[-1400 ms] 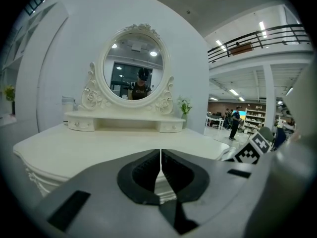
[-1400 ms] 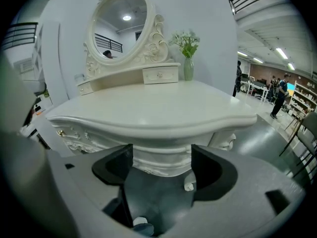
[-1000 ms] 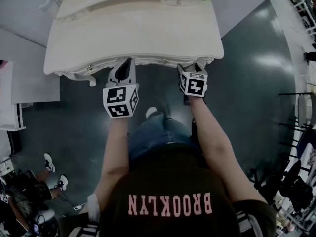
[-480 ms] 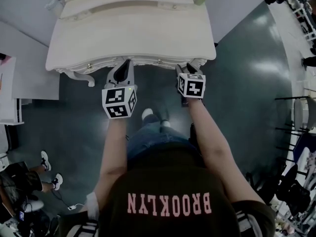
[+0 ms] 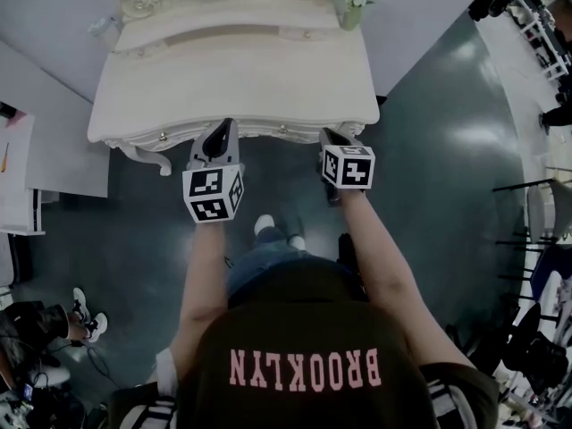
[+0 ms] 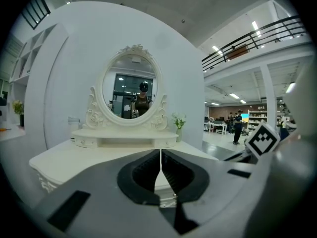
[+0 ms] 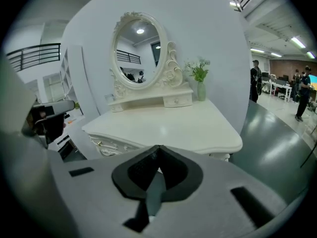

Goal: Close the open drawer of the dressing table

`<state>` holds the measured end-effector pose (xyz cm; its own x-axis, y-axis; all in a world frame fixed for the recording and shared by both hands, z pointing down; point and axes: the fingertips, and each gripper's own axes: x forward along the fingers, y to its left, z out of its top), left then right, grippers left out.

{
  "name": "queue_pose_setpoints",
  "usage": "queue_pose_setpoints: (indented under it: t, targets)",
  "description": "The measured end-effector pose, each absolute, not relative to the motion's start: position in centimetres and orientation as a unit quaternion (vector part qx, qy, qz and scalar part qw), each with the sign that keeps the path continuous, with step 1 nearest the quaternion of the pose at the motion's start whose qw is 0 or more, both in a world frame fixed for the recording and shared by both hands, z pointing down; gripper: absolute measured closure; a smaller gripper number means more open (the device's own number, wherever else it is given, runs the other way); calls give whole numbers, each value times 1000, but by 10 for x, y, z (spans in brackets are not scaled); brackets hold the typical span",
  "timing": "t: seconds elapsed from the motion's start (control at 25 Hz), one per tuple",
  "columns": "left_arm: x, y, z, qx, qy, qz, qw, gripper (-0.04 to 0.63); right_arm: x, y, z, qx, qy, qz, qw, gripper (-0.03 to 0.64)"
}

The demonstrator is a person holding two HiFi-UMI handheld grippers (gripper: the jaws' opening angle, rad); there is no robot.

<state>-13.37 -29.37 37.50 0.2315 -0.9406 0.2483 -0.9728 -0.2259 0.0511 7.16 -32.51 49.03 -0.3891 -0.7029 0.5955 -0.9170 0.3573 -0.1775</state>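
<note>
Left gripper (image 5: 221, 130): clenched, empty. Right gripper (image 5: 333, 138): jaws just closing, now clenched, empty. Dressing table (image 5: 232, 79): ahead of your fingertips. Drawer (image 5: 259, 133): just below your fingertips, looks flush; check it, nudge with clenched tips if proud.

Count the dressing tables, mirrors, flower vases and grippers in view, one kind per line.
dressing table: 1
oval mirror: 1
flower vase: 1
grippers: 2 (left gripper, right gripper)
Total: 5
</note>
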Motion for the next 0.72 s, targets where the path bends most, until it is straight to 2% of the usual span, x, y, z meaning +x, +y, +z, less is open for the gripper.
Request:
queue_pose_setpoints:
  t: [0.28,0.72]
  targets:
    - [-123,-294,351,790,-604,80,70,586,63,-317,450,470,-835,203,202,618]
    - [-103,-302,308,807,-586,70,8,586,75,-313,351,484,-863,77,125,618]
